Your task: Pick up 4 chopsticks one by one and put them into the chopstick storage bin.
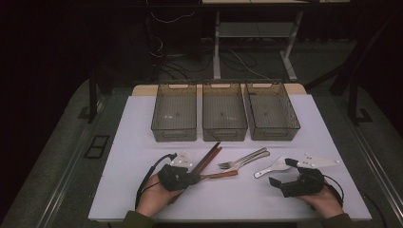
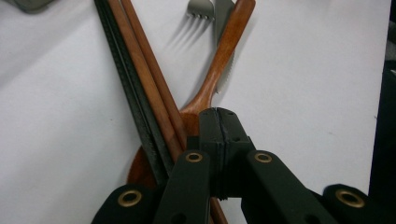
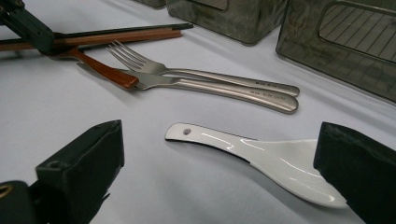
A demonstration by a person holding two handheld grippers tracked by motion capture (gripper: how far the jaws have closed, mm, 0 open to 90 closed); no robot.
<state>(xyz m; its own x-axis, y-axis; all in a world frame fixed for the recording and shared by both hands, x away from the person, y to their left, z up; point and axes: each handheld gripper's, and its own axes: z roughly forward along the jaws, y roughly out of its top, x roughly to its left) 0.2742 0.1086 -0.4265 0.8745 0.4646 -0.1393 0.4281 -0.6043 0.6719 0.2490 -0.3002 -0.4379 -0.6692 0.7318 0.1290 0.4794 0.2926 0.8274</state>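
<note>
My left gripper [image 1: 196, 176] [image 2: 219, 114] is shut, its tips lying over the bowl end of a wooden spoon [image 1: 221, 175] [image 2: 224, 56]; whether they pinch it is hidden. Brown and black chopsticks [image 1: 209, 156] [image 2: 144, 79] cross the spoon right beside the jaws. A steel fork [image 1: 242, 159] [image 3: 210, 74] and knife [image 3: 224, 91] lie side by side to the right, the spoon handle's end resting on the knife. My right gripper [image 1: 283, 172] [image 3: 222, 154] stands open, its jaws either side of a white ceramic spoon [image 1: 273, 167] [image 3: 261, 151] flat on the table.
Three dark see-through bins [image 1: 174, 134] [image 1: 224, 134] [image 1: 274, 133] stand in a row at the back of the white table [image 1: 142, 123], all with nothing in them. Beyond the table are desk legs and cables on a dark floor.
</note>
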